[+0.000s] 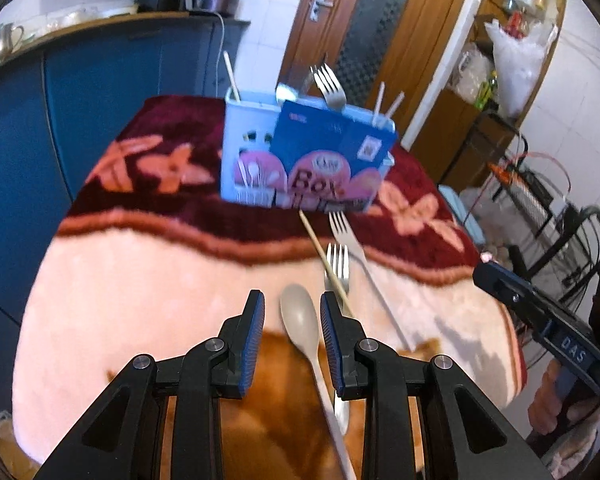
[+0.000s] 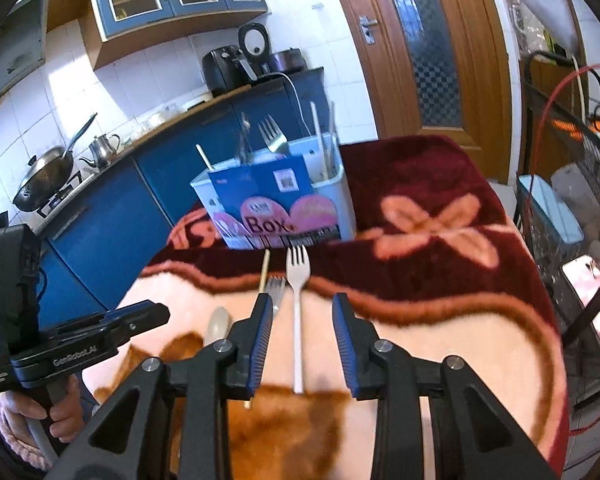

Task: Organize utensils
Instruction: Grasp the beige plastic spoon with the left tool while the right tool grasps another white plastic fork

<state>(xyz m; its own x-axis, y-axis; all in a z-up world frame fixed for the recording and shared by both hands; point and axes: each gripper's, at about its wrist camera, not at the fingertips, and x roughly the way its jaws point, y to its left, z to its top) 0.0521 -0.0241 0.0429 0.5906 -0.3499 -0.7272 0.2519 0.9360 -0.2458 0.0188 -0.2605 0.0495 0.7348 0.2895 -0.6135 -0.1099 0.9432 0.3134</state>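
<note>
A white utensil box (image 1: 256,152) with a blue "Box" label stands at the table's far side, holding a metal fork (image 1: 330,86) and chopsticks. A beige spoon (image 1: 302,316) lies on the blanket between the fingers of my open left gripper (image 1: 292,304). A metal fork (image 1: 337,266), a wooden chopstick (image 1: 324,256) and a white plastic fork (image 1: 348,236) lie beside it. In the right wrist view the white fork (image 2: 298,276) lies between the fingers of my open right gripper (image 2: 302,306), with the box (image 2: 332,200) beyond.
A pink and maroon flowered blanket (image 1: 140,280) covers the table. Blue kitchen cabinets (image 2: 112,200) stand behind it, a wooden door (image 2: 432,40) to the right, and a wire rack with cables (image 1: 532,184) at the right edge.
</note>
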